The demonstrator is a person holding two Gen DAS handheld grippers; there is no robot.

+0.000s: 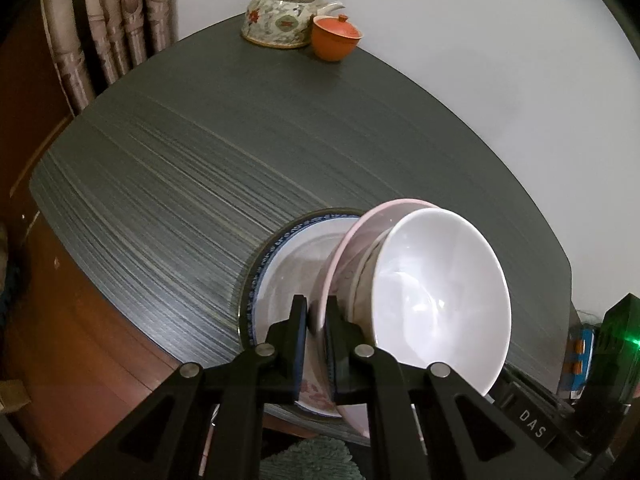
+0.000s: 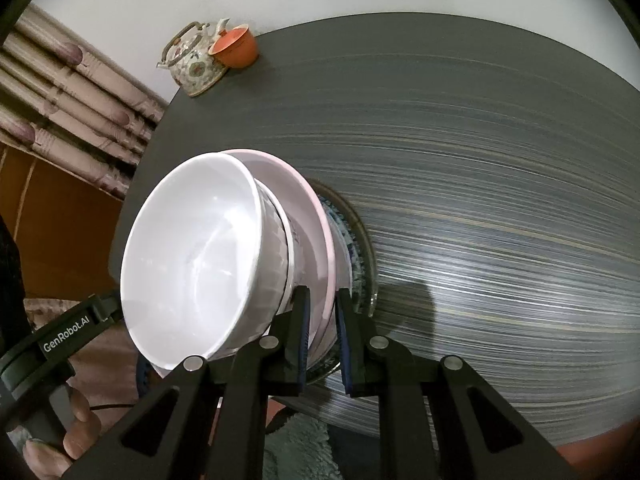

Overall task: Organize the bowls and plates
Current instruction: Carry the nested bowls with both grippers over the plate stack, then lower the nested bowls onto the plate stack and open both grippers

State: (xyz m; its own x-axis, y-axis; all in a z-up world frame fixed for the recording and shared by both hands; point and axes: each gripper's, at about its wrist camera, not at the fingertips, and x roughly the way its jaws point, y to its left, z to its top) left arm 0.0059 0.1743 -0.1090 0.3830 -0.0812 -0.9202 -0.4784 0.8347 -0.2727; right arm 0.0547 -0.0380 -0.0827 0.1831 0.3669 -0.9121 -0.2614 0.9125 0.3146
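Left gripper [image 1: 316, 320]: nearest in the left wrist view, black fingers pinched together on the rim of the pink plate [image 1: 340, 248], one finger on each face of the rim.
Right gripper [image 2: 322, 312]: nearest in the right wrist view, blue-padded fingers clamped on the opposite edge of the same pink plate [image 2: 316, 216].
Hand [image 2: 72, 428]: at the lower left of the right wrist view, wrapped around the handle of the other gripper, which carries white lettering.
Stack: held between the two grippers at the near edge of the table [image 1: 240, 160]; whether its bottom plate touches the table I cannot tell.
White bowl [image 1: 444, 304]: on top of the stack, empty, glossy inside, its mouth facing each camera.
Second bowl [image 2: 280, 248]: nested under the white one, only its outer wall showing; it sits in the pink plate.
Pink plate: carries both bowls; its rim is the part both grippers grip.
Blue-rimmed plate [image 1: 276, 264]: directly beneath the pink plate, white with a blue patterned border and a reddish print near the fingers.
Bottom plate [image 2: 370, 256]: a darker rim showing under the blue-rimmed one; its material is unclear.
Table: dark grey, streaked grain, blurred across the middle.
Rug [image 1: 308, 460]: pale green, shaggy, on the floor below the near table edge.
Teapot [image 1: 280, 16]: floral, with a hoop handle, at the far corner of the table.
Orange cup [image 1: 336, 38]: lidded, touching or just beside the teapot.
Curtain [image 1: 108, 20]: patterned, beyond the table's far left.
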